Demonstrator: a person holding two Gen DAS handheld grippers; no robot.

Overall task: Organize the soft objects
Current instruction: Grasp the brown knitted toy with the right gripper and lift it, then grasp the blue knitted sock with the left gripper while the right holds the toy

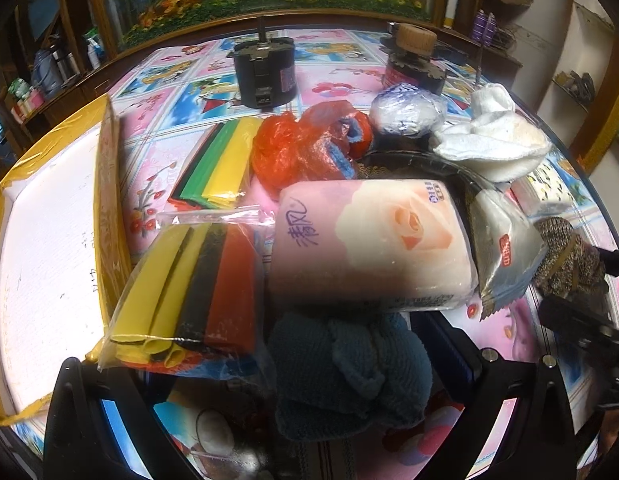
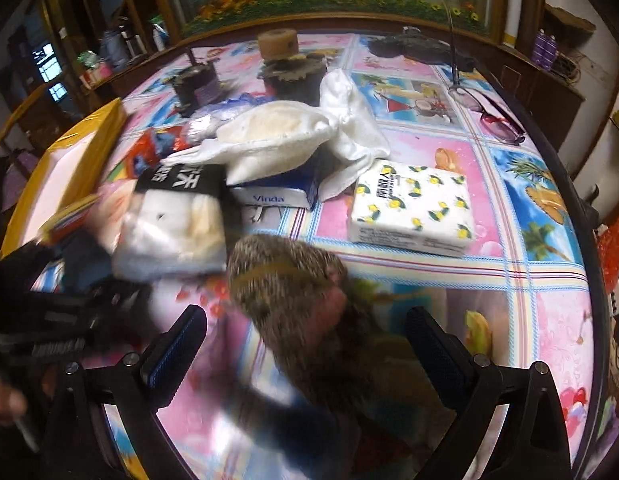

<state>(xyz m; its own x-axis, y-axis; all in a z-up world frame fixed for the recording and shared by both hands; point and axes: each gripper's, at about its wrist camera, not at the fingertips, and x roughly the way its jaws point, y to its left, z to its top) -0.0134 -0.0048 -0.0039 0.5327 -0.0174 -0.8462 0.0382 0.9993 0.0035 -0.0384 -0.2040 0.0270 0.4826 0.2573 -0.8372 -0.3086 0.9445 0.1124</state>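
Broadly, the worktop (image 1: 341,68) under its bright patterned cover carries a crowded heap, with a yellow-edged white box (image 1: 49,248) along its left side. Next in size come the pink rose-print tissue pack (image 1: 373,244), the white towel (image 1: 493,144) and the lemon-print tissue pack (image 2: 413,208).

The left gripper (image 1: 305,368) has its jaws spread wide, a blue towel (image 1: 349,372) bunched between them with no pad clearly pressing it; I cannot tell whether it is gripped. The right gripper (image 2: 305,356) also stands wide, a speckled brown knit bundle (image 2: 293,292) blurred between its fingers, apparently not pinched.

To do this step well, I judge each towel or bundle should be taken deep at its thickest fold, jaws closed fully before lifting, so loose corners do not drag the bag of coloured tubing (image 1: 189,288).

Only the right view shows the lemon pack, the Vinda pack (image 2: 277,192) and the glasses (image 2: 489,116); only the left shows the tubing and the orange plastic bag (image 1: 305,148).
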